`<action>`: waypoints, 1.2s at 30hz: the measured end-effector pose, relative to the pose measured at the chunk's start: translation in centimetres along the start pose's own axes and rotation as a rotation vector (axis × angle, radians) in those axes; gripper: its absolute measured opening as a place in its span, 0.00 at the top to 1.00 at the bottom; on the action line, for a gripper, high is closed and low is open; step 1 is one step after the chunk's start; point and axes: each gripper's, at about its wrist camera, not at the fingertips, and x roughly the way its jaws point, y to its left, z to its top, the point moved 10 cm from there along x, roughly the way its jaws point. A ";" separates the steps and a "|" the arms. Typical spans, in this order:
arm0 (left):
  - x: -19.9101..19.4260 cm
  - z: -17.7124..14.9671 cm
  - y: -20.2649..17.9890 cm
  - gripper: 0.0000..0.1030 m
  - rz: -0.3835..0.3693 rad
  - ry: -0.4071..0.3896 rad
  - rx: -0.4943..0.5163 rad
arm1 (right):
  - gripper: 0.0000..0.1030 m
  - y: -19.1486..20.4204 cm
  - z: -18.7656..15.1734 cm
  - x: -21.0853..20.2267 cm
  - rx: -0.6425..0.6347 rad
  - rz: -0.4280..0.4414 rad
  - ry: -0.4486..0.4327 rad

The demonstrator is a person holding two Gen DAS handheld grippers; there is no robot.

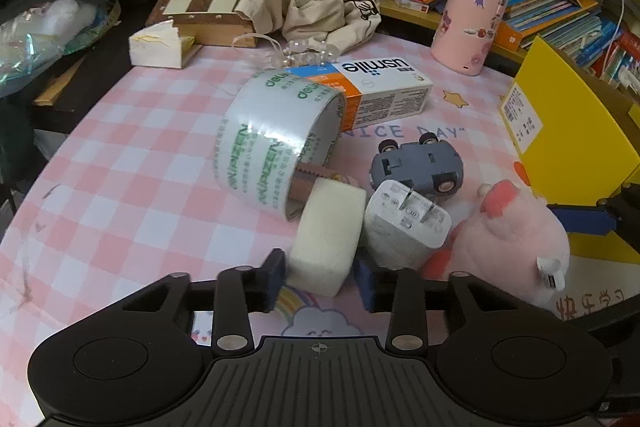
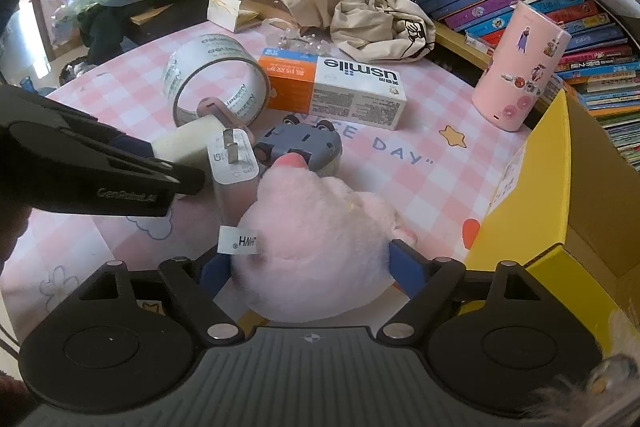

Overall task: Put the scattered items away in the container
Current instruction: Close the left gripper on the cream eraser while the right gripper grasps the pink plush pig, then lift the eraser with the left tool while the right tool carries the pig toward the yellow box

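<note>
Left gripper has its blue pads on either side of the white tape roll, closed against it or nearly so; contact on the far pad is hard to confirm. Right gripper is spread wide around the pink plush toy, pads at its flanks; whether they squeeze the fur I cannot tell.

Landmark: yellow box, the open container, at the right edge of the checked mat.
- Plush: just beside the box, on the mat.
- White tape roll, charger, toy car: clustered beyond the plush, away from the box, all touching or nearly.
- Clear tape roll leans over the white roll; toothpaste carton behind it.
- All of these lie outside the box; its inside is mostly hidden.

Risks, as judged:
- Lifting the white roll could drag or tip the clear roll leaning on it, and nudge the charger.
- Plush is soft and round; a shallow pinch on fur may slip.
- Both tools work close together; their bodies could collide near the charger.
</note>
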 end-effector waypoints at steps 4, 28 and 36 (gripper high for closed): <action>0.3 0.1 -0.2 0.62 -0.003 -0.007 0.021 | 0.18 0.1 0.0 0.4 -0.012 -0.008 0.002; -6.4 -2.4 0.7 0.78 -0.216 -0.036 -0.179 | 0.36 2.1 -2.6 -5.7 0.129 -0.006 -0.040; -8.9 -3.1 0.9 0.79 -0.291 -0.046 -0.243 | 0.36 2.6 -4.2 -8.7 0.209 -0.035 -0.064</action>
